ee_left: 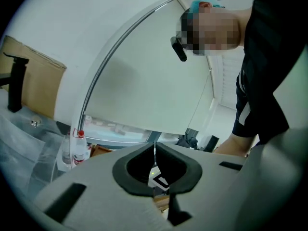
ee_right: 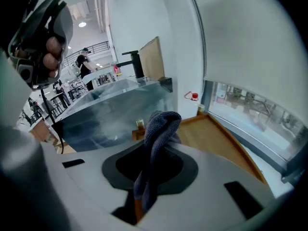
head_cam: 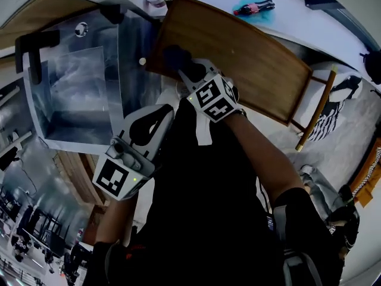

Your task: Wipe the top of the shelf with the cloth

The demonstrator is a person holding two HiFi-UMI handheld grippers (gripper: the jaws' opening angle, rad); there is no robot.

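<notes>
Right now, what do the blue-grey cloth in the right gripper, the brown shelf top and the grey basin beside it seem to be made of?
Blue-grey cloth: soft knitted fabric, possibly microfibre; it shows a ribbed texture and limp folds.
Brown shelf top: wood or wood veneer with a satin finish; it has a warm tone, faint grain and a raised rim.
Grey basin: probably stainless steel under clear plastic film; it has a dull metallic sheen with crinkled wrap over it.

left claw [ee_left: 155,147] white, black pads [ee_left: 126,171] | right claw [ee_right: 154,129] same | marker cubes [head_cam: 213,98] black-white | sleeves [head_cam: 300,210] black
</notes>
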